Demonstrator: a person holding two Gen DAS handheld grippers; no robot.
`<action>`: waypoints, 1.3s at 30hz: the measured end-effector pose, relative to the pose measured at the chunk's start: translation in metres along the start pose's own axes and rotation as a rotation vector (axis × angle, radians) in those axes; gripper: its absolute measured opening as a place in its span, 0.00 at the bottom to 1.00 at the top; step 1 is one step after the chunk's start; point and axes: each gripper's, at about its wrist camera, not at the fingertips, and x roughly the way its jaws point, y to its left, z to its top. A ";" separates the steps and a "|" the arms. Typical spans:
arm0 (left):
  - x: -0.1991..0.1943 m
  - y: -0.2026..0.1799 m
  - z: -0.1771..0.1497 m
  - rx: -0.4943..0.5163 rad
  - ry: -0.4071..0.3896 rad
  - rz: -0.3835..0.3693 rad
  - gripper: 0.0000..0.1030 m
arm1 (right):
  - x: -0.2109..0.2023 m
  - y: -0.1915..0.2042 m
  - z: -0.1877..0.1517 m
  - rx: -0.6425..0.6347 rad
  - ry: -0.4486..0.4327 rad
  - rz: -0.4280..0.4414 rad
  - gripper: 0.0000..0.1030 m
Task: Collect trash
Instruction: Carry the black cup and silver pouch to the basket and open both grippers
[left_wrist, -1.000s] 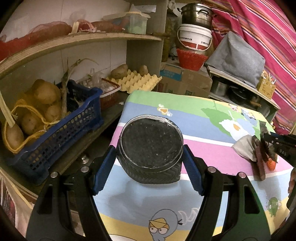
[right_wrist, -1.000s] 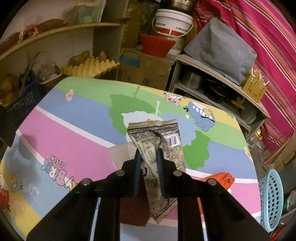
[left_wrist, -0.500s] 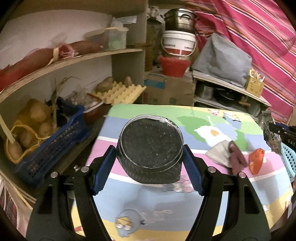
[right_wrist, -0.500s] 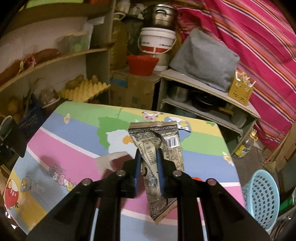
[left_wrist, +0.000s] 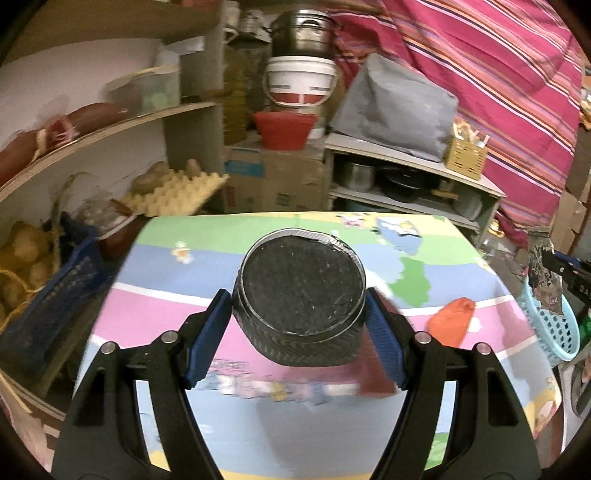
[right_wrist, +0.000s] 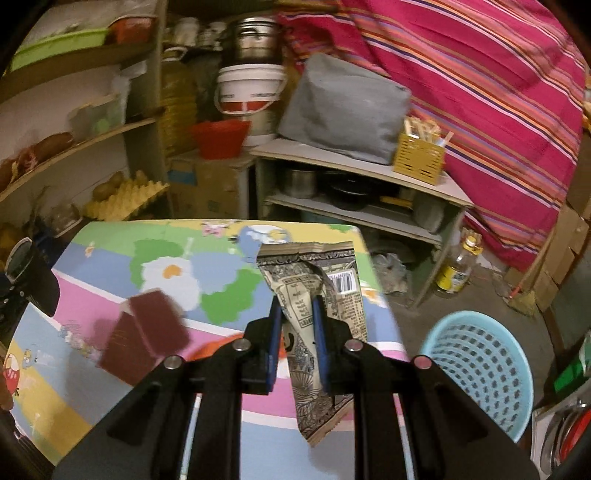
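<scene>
Wrapper (right_wrist: 314, 295) between right jaws.

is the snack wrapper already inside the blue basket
No, the snack wrapper is pinched in the right gripper above the table, left of the blue basket.

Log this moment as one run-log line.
left tool: shut on black tub | right tool: shut on snack wrapper, raised above table | blue basket: right of table, on floor
</scene>
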 end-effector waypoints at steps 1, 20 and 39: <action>0.001 -0.008 0.001 0.004 -0.003 -0.007 0.69 | -0.001 -0.012 -0.002 0.010 0.001 -0.008 0.17; 0.034 -0.253 0.005 0.207 0.005 -0.309 0.69 | -0.042 -0.226 -0.048 0.169 0.003 -0.216 0.17; 0.056 -0.405 -0.014 0.344 0.052 -0.452 0.69 | -0.015 -0.291 -0.073 0.276 0.043 -0.165 0.17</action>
